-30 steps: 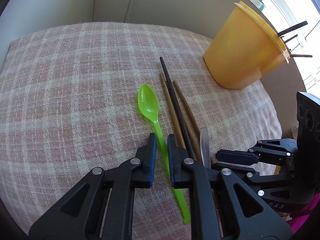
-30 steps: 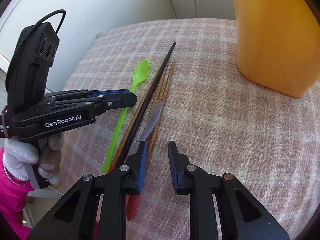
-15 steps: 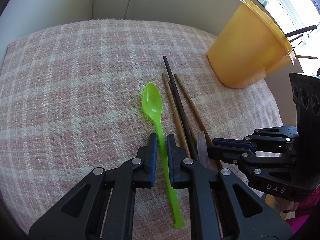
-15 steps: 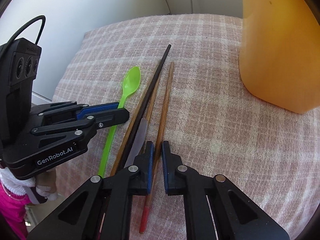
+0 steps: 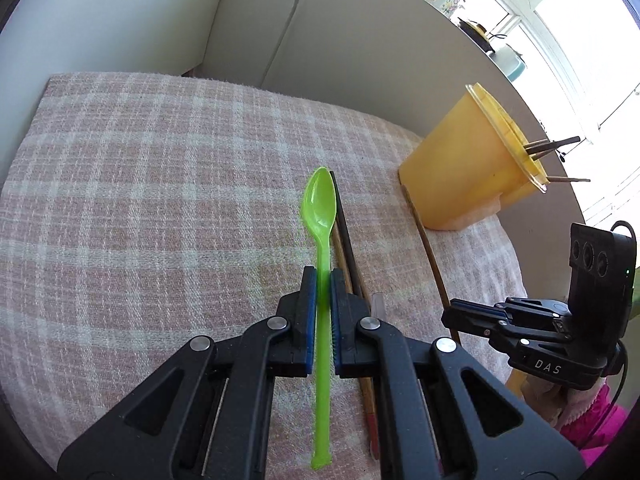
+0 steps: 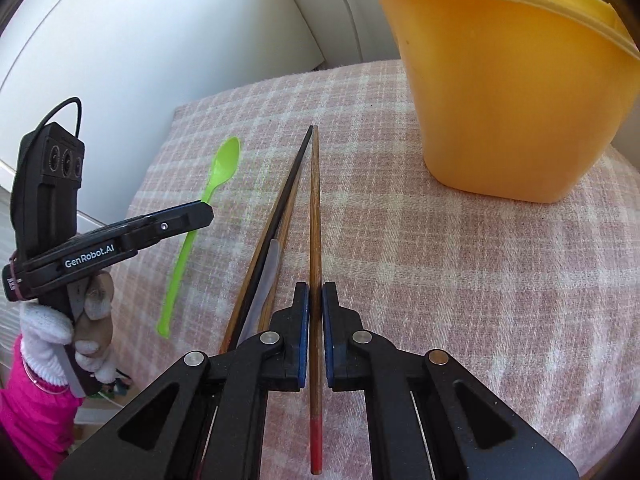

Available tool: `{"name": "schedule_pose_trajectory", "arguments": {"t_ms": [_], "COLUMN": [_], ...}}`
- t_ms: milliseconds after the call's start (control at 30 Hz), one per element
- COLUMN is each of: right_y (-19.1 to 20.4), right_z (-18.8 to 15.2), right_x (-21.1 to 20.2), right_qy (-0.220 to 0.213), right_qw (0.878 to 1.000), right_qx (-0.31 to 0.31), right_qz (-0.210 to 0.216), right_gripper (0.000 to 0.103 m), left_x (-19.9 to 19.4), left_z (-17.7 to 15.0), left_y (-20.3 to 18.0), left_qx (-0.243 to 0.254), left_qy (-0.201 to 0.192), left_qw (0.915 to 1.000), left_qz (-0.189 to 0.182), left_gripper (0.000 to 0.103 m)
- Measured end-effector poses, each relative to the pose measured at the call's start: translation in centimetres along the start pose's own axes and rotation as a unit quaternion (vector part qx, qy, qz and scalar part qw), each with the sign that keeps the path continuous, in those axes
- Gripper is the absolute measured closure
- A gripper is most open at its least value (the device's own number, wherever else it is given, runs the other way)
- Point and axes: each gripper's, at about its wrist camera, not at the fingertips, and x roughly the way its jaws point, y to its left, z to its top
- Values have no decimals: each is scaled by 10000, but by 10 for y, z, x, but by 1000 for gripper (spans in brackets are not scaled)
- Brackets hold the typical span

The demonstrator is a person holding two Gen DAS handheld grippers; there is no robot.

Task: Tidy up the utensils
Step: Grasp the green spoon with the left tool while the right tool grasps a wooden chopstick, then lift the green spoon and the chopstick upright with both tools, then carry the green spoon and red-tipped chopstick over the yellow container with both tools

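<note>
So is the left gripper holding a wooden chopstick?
No, the left gripper is shut on the bright green plastic spoon's handle.

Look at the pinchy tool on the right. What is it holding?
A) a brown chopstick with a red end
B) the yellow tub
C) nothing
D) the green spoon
A: the right gripper is shut on the brown chopstick, whose red end pokes out behind the fingers.

Your right gripper [image 6: 315, 332] pinches a wooden chopstick [image 6: 315, 216] with a red end. To its left, your left gripper [image 6: 200, 213] clamps the green spoon [image 6: 216, 178]. More chopsticks [image 6: 272, 236] lie between on the plaid cloth [image 6: 460, 272]. The yellow container [image 6: 504, 92] stands upper right.
</note>
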Motion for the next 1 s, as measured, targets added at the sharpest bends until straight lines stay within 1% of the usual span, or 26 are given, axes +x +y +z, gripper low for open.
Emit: {"name": "schedule_pose_trajectory", "arguments": {"t_ms": [200,367,400,500,533,667,833,1000], "right_y": [5,15,20,24,31,30,17,4], "right_z": [-4,-6,-5,-6,-6,-2,7,20], "right_x": [-35,-73,-80,-102,-105,-132,-151,-156], "right_qy": [-382,-836,-937,-1212,-1310,-1746,-2155,-2404], "right_qw": [9990,9955,9943,9905,9890,9819,9748,9693], "right_qx": [-208,-438,-492,-643,-673,-727,-563,-404], "right_qz": [46,127,131,129,120,44,-117,-320], "right_gripper": [98,98,98,98,98,98,98,98], "left_x": [-39,-64,-61,-64,-66,-70,-66,-53], "left_z": [19,35,38,50,55,72,86,100], "left_y": [2,-17,-31,-55,-61,-91,-124,-140], "left_qx": [9,200,248,387,434,636,904,950], "left_qy": [-518,-956,-1054,-1295,-1359,-1619,-1767,-1824], "left_qw": [9985,9949,9938,9901,9888,9830,9772,9744], "left_qz": [-150,-246,-262,-375,-429,-585,-754,-908], "left_gripper": [99,99,99,99,99,99,99,99]}}
